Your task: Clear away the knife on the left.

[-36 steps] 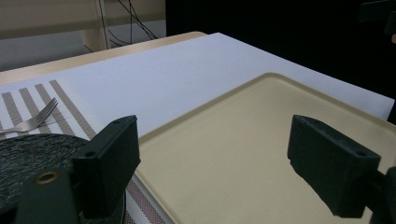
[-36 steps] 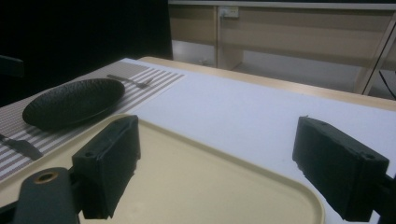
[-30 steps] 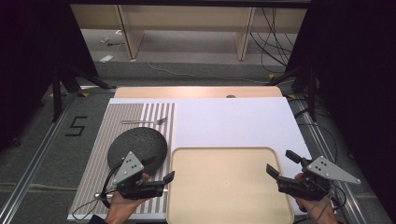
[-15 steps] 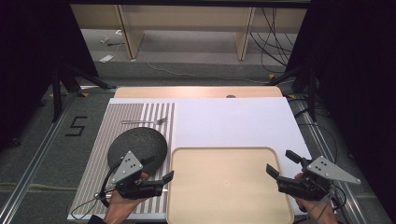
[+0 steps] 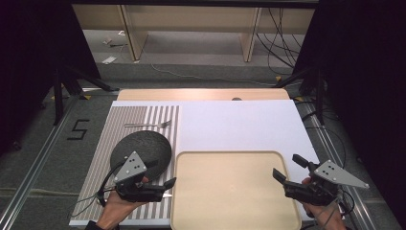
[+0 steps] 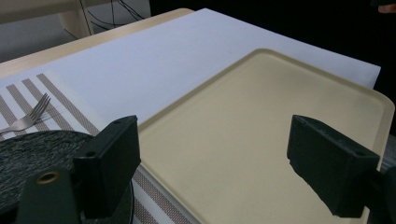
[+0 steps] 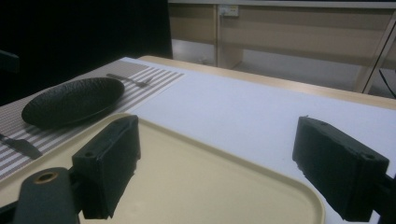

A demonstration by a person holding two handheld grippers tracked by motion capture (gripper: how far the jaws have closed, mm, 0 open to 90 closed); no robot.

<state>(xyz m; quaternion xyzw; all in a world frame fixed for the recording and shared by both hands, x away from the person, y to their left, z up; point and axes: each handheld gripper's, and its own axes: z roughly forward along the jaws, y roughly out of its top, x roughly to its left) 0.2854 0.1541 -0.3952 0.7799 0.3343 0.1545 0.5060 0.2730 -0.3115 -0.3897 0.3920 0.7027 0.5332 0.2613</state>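
On the near part of the table lies a beige tray [image 5: 234,191], empty, its left rim just beside the striped placemat [image 5: 139,143] and its far rim on the white sheet [image 5: 239,127] that covers the middle of the table. The left gripper [image 5: 165,184] hovers low at the near left, over the placemat, with its jaws spread wide and nothing between them; its tips reach toward the tray's left rim, and from the high view it is hard to say whether they touch it, though the left gripper view shows the jaws apart with the tray [image 6: 261,140] beyond them. The right gripper [image 5: 287,175] sits at the tray's near right corner, likewise released, jaws apart and empty, pointing left across the tray [image 7: 196,177]. On the placemat, just left of the tray and just beyond the left gripper, rests a dark round plate [image 5: 141,149]. Farther off on the placemat lies a fork [image 5: 147,125], well apart from the plate. In the right gripper view a dark knife [image 7: 21,145] lies on the placemat near the plate's near side.
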